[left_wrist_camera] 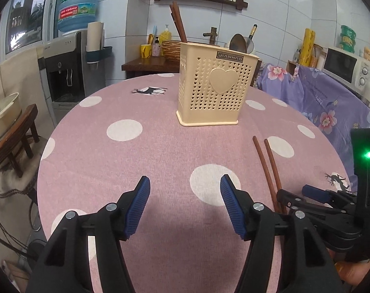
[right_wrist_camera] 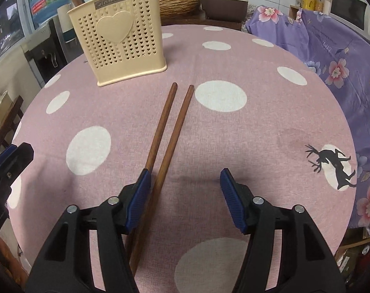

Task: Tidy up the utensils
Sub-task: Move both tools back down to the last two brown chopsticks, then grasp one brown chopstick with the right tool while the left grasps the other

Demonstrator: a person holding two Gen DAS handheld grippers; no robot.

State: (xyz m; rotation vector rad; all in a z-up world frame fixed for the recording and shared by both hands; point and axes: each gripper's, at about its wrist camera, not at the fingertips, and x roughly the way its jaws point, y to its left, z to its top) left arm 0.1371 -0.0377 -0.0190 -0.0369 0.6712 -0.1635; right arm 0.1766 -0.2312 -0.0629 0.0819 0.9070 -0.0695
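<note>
Both grippers empty above a pair of chopsticks on the table

The right gripper (right_wrist_camera: 185, 190) has its blue ribbed fingers (right_wrist_camera: 230, 195) spread wide and empty; its left pad partly covers one of the two long reddish-brown wooden chopsticks (right_wrist_camera: 177, 119) lying side by side on the pink polka-dot table (right_wrist_camera: 270, 122), ends toward the cream perforated plastic utensil holder (right_wrist_camera: 119, 36). The left gripper (left_wrist_camera: 185, 202) is equally wide and empty. The sticks look light, stiff, smooth and prone to roll; gripping both together near mid-length seems safest.
</note>
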